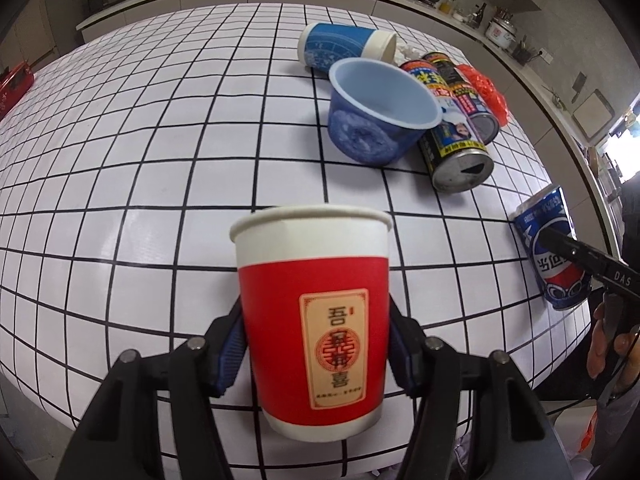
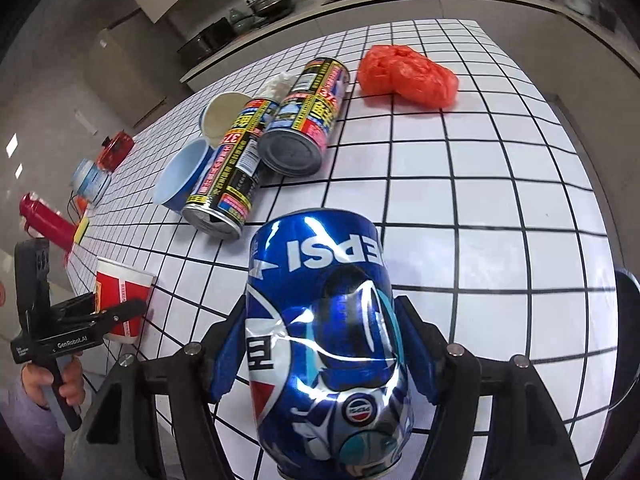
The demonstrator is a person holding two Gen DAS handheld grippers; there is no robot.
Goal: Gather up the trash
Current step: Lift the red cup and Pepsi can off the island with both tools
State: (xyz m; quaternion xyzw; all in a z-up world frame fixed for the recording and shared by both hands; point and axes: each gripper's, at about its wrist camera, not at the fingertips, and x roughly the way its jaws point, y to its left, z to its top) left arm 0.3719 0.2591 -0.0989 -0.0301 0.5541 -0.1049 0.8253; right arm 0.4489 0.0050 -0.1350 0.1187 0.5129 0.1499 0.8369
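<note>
left tongs (image 1: 316,356) clamped on a red paper cup (image 1: 313,320), blue pads pressed to both its sides, cup upright with its white rim on top, held above the near edge of the white tiled bench (image 1: 120,160). right tongs (image 2: 320,356) squeezed on a dented blue pepsi can (image 2: 326,340), pads tight against both sides, can upside down by its letters, over the bench. farther back on the bench, a heap of trash: a blue plastic cup (image 1: 380,112) tipped on its side, a blue and white tub (image 1: 344,46) lying down behind it, two tall cans with yellow and black labels (image 2: 272,136) lying side by side and touching, a bit of white crumpled paper (image 2: 276,84) behind them. a scrunched red plastic bag (image 2: 408,76) just to the right of the cans, apart from them. kitchen counter with pans (image 2: 280,0) far behind.
</note>
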